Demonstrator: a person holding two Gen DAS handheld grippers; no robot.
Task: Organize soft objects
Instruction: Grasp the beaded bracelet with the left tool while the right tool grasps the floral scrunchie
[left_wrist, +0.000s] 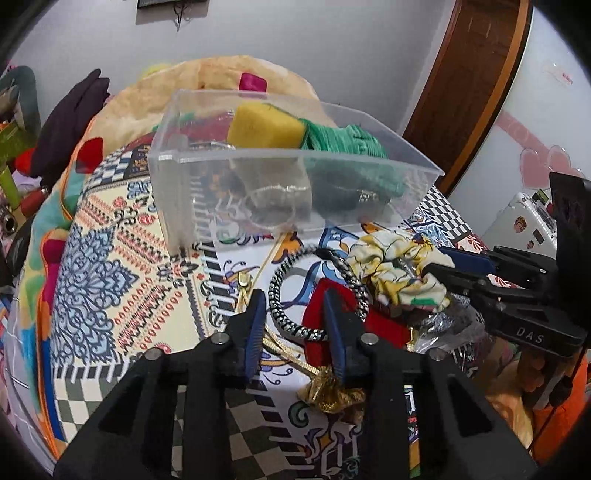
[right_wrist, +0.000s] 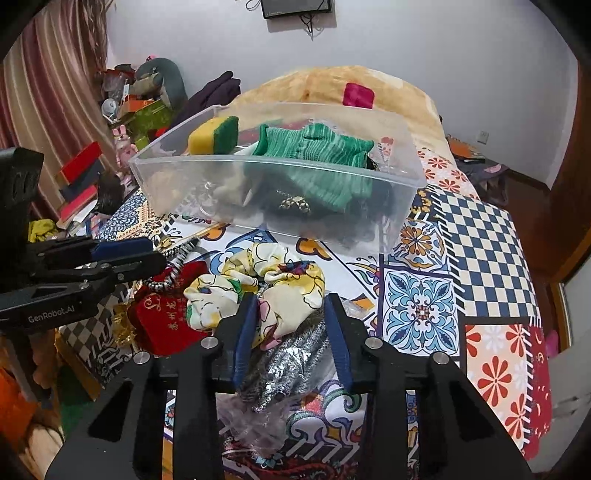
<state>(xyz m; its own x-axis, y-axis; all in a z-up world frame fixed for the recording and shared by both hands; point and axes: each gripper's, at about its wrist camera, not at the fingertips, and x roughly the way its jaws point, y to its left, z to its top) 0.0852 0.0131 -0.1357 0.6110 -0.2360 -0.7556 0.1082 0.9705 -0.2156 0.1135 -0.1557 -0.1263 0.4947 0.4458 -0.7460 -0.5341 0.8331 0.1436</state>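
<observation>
Straddling scrunchie (right_wrist: 255, 291), right claw (right_wrist: 291, 314) parted

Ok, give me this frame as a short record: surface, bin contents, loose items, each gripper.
surface: patterned bedspread
bin: clear plastic bin holding a sponge and a green knit cloth, other contents unclear
loose items: floral scrunchie, red pouch, braided hair band, silver bag, gold pouch
left gripper: open, over the hair band and red pouch
right gripper: open, around the scrunchie
</observation>
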